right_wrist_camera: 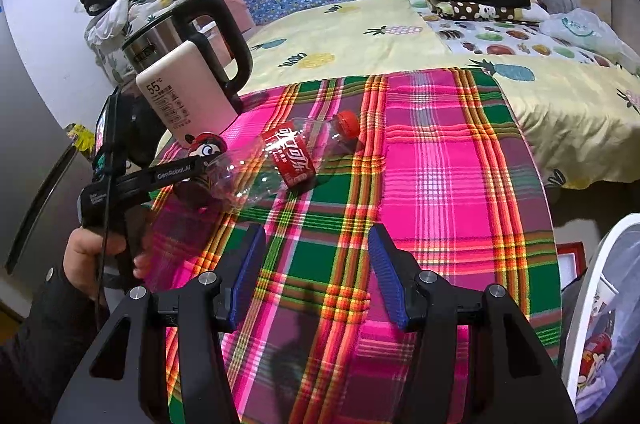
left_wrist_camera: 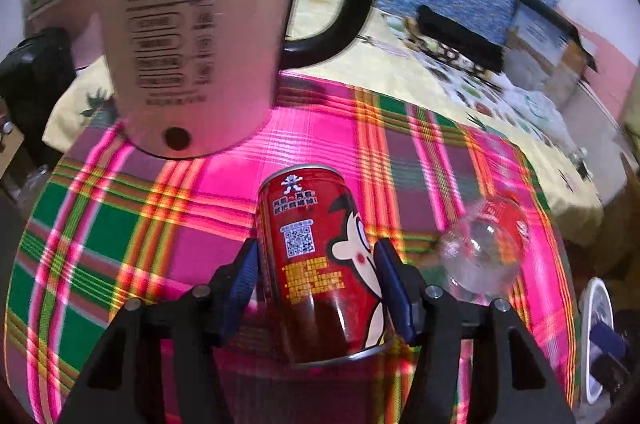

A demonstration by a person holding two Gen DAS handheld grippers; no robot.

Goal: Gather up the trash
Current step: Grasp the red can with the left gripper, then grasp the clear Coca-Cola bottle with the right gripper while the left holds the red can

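A red can (left_wrist_camera: 320, 264) stands upright on a plaid cloth (left_wrist_camera: 120, 224), framed between the blue pads (left_wrist_camera: 242, 276) of the left gripper (left_wrist_camera: 316, 284). The pads flank the can closely on both sides, but whether they actually press on it cannot be told from the blurred wrist view. Just right of the can lies an empty clear bottle (right_wrist_camera: 280, 159) with a red label and red cap, on its side, its base toward the can. Behind them a white kettle (left_wrist_camera: 192, 35) with a black handle stands at the cloth's far edge.

The right gripper (right_wrist_camera: 316, 276) hangs above bare cloth near the table's front, jaws parted with nothing between them, well apart from the bottle. A hand (right_wrist_camera: 92, 252) in a dark sleeve grips the left tool's handle at the left of that view. At lower right, the white rim of a mesh bin (right_wrist_camera: 580, 304) shows, with a red can and a paper cup apparently inside.
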